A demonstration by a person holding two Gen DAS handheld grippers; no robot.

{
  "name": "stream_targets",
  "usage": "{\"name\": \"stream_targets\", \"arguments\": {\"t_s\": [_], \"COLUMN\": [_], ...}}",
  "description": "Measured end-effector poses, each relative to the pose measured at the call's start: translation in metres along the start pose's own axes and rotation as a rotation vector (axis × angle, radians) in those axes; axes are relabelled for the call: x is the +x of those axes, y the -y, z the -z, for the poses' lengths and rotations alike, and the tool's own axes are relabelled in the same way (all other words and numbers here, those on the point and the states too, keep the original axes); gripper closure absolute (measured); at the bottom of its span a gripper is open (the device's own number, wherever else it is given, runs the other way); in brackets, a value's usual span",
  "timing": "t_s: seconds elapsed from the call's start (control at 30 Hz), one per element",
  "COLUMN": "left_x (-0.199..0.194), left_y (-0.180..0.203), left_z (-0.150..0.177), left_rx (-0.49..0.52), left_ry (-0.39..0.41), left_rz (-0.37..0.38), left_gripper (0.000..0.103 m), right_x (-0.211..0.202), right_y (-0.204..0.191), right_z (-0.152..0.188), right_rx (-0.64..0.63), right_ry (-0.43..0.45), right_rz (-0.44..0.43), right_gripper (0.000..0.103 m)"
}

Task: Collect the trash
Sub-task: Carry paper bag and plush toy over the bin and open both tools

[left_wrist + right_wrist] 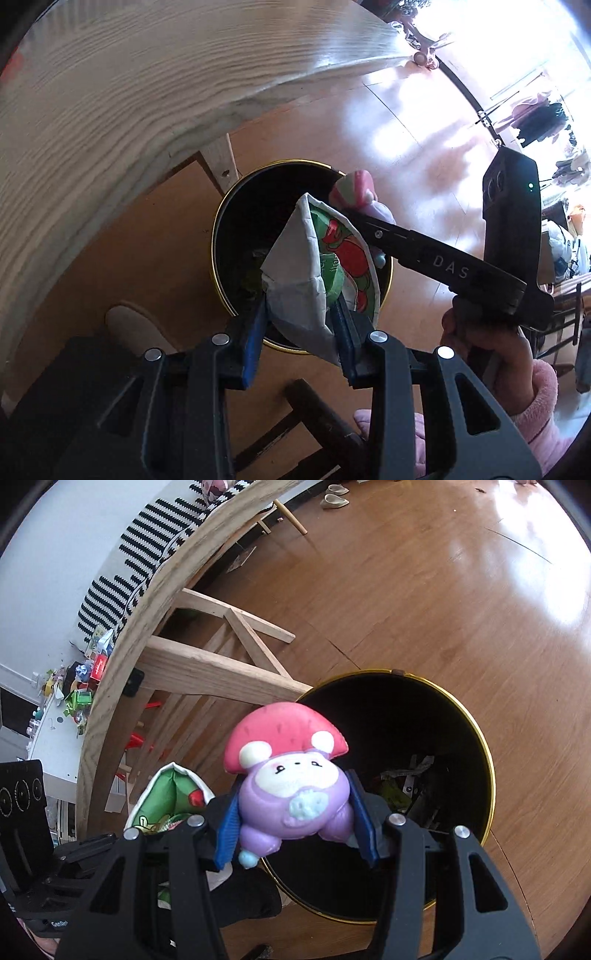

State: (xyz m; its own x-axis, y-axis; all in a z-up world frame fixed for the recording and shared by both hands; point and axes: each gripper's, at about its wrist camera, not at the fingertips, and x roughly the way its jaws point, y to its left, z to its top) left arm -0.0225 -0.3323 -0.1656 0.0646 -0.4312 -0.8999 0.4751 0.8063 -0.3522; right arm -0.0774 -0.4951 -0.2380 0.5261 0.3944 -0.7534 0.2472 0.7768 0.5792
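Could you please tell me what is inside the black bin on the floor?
The bin holds crumpled wrappers and paper scraps at the bottom. The toy and right gripper cover the near part.

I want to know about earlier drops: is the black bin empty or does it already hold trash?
Not empty. Crumpled wrappers lie at the bottom of the black bin.

Daylight blew out the windows [517, 55] at upper right, and glare streaked the wood floor [535, 572]. My fisheye bent the table edge [122, 657]. The bin's [489, 775] interior stayed dark; focus was sharp.
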Motion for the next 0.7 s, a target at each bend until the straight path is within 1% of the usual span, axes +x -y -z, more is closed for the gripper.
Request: {"name": "stream_targets", "arguments": {"t_s": [0.2,0.23,0.27,0.3,0.33,0.37,0.4,0.43,0.5,0.53,0.57,0.6,0.63,0.67,0.7], "left_x": [0.002,0.003,0.002,0.003,0.005,0.006,0.005,0.005,0.005,0.003,-0.001,-0.012,-0.02,-0.035,-0.049], "left_y": [-0.001,-0.001,-0.001,-0.001,0.0,0.0,0.001,0.003,0.01,0.013,0.014,0.016,0.016,0.015,0.012], "left_z": [0.002,0.002,0.002,0.002,0.004,0.005,0.006,0.008,0.008,0.008,0.008,0.007,0.006,0.004,0.003], "left_rx": [0.008,0.009,0.01,0.004,-0.006,-0.026,-0.034,-0.028,0.022,0.047,0.057,0.062,0.06,0.049,0.034], "left_ry": [-0.006,-0.004,-0.001,0.001,0.002,0.016,0.032,0.041,0.033,0.043,0.059,0.106,0.127,0.149,0.172], "left_rz": [0.009,0.004,-0.001,-0.009,-0.01,-0.013,-0.014,-0.013,-0.003,-0.012,-0.015,-0.016,0.003,0.067,0.128], "left_gripper": [0.069,0.069,0.068,0.052,0.039,0.006,0.006,0.006,0.006,0.006,0.006,0.006,0.006,0.006,0.006], "right_x": [0.003,0.001,-0.001,-0.006,-0.01,-0.013,-0.016,-0.019,-0.022,-0.024,-0.026,-0.028,-0.03,-0.033,-0.036], "right_y": [0.006,0.007,0.009,0.013,0.019,0.024,0.03,0.035,0.039,0.039,0.038,0.035,0.033,0.029,0.02], "right_z": [-0.001,-0.002,-0.002,-0.003,-0.005,-0.006,-0.007,-0.008,-0.008,-0.008,-0.007,-0.007,-0.006,-0.006,-0.006], "right_rx": [0.021,0.028,0.04,0.069,0.108,0.145,0.181,0.207,0.225,0.224,0.219,0.198,0.173,0.139,0.075], "right_ry": [0.005,0.017,0.035,0.062,0.079,0.094,0.103,0.108,0.119,0.134,0.148,0.177,0.202,0.229,0.266], "right_rz": [-0.001,-0.001,0.004,0.018,0.035,0.037,0.038,0.064,0.127,0.159,0.181,0.222,0.246,0.271,0.315], "right_gripper": [0.052,0.05,0.046,0.025,0.014,0.009,0.009,0.009,0.009,0.008,0.007,0.007,0.007,0.007,0.007]}}
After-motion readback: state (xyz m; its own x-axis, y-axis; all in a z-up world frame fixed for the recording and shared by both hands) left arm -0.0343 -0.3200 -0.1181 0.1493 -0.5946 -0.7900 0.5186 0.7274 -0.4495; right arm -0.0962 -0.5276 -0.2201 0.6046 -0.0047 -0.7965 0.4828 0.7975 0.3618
